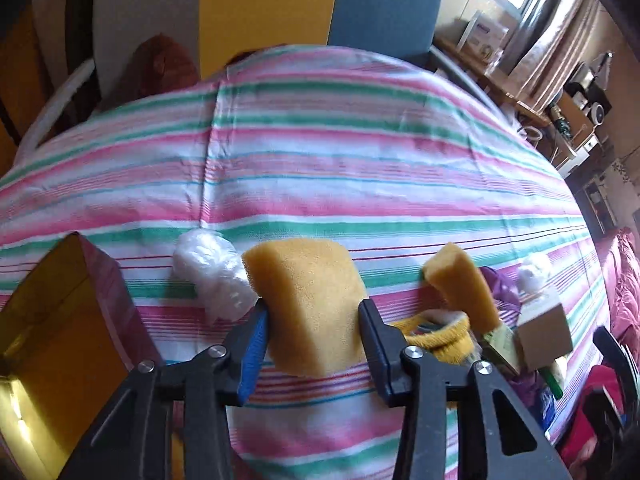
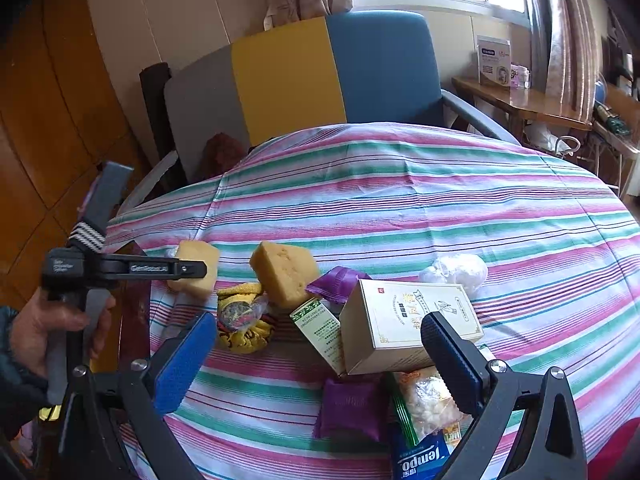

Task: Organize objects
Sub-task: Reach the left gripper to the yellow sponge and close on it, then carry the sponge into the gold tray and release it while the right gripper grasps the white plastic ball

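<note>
Between the blue pads of the left gripper (image 1: 314, 334) sits a yellow sponge block (image 1: 310, 300), squeezed on both sides so the jaws stand partly closed on it, over the striped cloth (image 1: 320, 168). Just left of that sponge lies a crumpled clear plastic bag (image 1: 210, 276), and further left stands an open orange-lined box (image 1: 60, 320) at the cloth's edge. To the right, a second sponge (image 1: 460, 284) rests against a purple packet (image 1: 500, 284), with a yellow knitted item (image 1: 436, 334) in front of it and a small cardboard box (image 1: 546, 330) beside.

The right gripper (image 2: 320, 356) hangs with its jaws wide apart and nothing between the pads, above the pile of goods. Under it lie a cream carton (image 2: 404, 324), a green-and-white tube box (image 2: 320, 328), a purple pouch (image 2: 352, 406), a snack bag (image 2: 428, 400) and a blue tissue pack (image 2: 420, 460). A white plastic wad (image 2: 456, 272) lies behind the carton. At the left edge of that view, a person's hand (image 2: 44, 332) grips the left gripper's handle.
</note>
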### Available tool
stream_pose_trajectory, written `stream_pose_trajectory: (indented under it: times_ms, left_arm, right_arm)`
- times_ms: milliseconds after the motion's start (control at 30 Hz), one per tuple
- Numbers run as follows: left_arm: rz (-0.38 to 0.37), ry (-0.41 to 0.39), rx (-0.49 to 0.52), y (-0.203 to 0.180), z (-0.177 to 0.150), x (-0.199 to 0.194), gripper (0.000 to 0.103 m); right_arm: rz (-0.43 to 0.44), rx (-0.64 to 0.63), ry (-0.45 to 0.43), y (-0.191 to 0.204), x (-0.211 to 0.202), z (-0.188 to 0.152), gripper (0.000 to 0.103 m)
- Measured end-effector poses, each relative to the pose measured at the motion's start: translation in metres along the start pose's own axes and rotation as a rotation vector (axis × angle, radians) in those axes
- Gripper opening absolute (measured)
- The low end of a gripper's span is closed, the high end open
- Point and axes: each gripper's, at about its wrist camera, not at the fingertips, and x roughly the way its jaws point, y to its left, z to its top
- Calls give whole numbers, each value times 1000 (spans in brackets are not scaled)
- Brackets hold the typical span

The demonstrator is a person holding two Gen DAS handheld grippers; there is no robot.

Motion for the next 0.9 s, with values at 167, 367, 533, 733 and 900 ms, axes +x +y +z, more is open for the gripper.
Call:
stream_pose_trajectory:
  times_ms: [167,367,533,733,900]
  left_arm:
    - [-39,-114,0,20,-31,-62,45]
    - [-17,-184,-61,75,-71,-118,45]
    - [10,-196,-138,118,-111,-135,45]
    - [15,-212,-199,151,-148,-149,45]
    - [42,-210,-257,176,-157,-148,45]
  right_arm:
    - [-4,-12,6,3,0,-1,103]
    - [44,-51,77,22,12,0,98]
    - [155,-77,125,65,35,24,78]
    - [217,-207,247,131,106,55,73]
    - [222,-297,355,171,167,66,72]
